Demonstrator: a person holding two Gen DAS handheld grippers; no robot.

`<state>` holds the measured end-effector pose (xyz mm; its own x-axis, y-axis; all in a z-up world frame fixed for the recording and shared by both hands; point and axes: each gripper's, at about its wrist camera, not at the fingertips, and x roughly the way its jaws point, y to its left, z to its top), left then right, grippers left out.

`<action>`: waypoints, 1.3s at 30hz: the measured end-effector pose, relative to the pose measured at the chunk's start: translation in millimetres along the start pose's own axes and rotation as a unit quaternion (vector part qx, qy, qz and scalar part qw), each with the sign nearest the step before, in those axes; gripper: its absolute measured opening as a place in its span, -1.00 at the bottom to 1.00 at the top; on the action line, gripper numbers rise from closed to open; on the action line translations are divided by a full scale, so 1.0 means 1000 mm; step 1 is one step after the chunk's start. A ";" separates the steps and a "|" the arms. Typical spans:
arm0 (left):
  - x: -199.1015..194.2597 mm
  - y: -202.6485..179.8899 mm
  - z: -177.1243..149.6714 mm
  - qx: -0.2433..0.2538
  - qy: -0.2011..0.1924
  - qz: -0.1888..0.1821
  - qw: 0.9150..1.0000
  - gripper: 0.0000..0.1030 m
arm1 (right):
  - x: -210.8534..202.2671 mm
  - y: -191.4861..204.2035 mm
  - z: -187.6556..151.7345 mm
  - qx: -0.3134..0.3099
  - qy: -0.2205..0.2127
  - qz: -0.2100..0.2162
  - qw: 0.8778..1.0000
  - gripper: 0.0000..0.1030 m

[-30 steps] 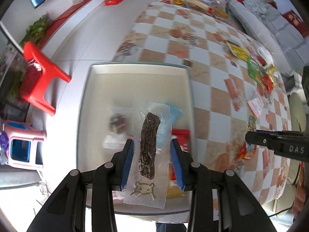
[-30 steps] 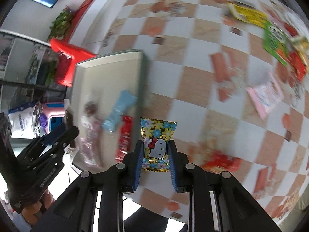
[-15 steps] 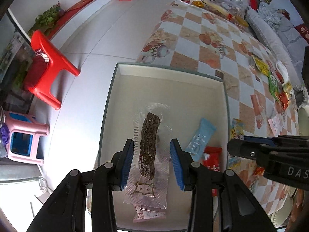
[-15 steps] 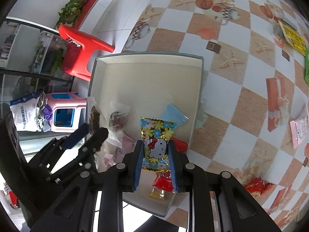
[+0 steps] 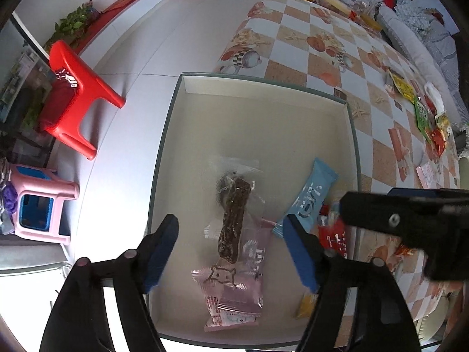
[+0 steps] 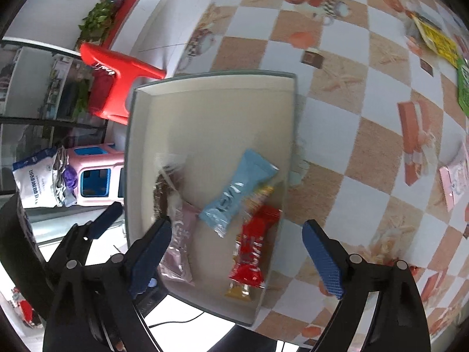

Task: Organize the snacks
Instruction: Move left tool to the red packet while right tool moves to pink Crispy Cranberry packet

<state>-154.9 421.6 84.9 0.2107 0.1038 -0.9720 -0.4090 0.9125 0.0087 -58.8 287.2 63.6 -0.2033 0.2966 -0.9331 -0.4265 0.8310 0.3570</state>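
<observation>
A shallow beige box (image 5: 263,117) (image 6: 211,108) sits at the corner of the checkered table. In it lie a clear pack with a dark jerky strip (image 5: 233,220) (image 6: 162,193), a light blue bar (image 5: 310,196) (image 6: 237,190), pink packets (image 5: 234,287) (image 6: 178,246), a red packet (image 5: 334,234) (image 6: 255,246) and a yellow one (image 5: 304,305) (image 6: 252,289). My left gripper (image 5: 231,252) is open and empty above the jerky pack. My right gripper (image 6: 237,252) is open and empty above the red packet; it also shows in the left wrist view (image 5: 410,220).
More snack packs lie on the checkered tablecloth at the right: yellow (image 6: 439,41), green (image 5: 422,114), pink (image 6: 454,182). A red stool (image 5: 73,96) and a pink stool (image 5: 41,205) stand on the floor left of the table. A sofa (image 5: 425,38) is at the far right.
Both grippers moved over the box and opened. The left let go of the jerky pack, now lying in the box. The right let go of the Hello Kitty packet, no longer visible.
</observation>
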 end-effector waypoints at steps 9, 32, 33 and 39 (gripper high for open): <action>-0.006 -0.013 0.000 0.013 -0.001 0.003 1.000 0.53 | -0.006 -0.048 -0.012 0.057 -0.001 -0.016 0.998 1.00; -0.001 -0.183 -0.040 0.211 0.038 -0.078 0.974 0.54 | -0.028 -0.274 -0.172 0.332 0.006 -0.041 0.942 1.00; 0.002 -0.196 -0.042 0.220 0.043 -0.084 0.971 0.54 | -0.028 -0.277 -0.175 0.336 0.007 -0.038 0.941 1.00; 0.003 -0.259 -0.065 0.367 -0.008 -0.066 0.928 0.54 | -0.031 -0.295 -0.194 0.346 0.007 -0.023 0.938 1.00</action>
<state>-106.0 160.3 64.7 0.2324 -0.0273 -0.9722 0.3339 0.9411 0.0534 -97.8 -58.9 -4.9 -0.2121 0.2504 -0.9446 0.2384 0.9507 0.1984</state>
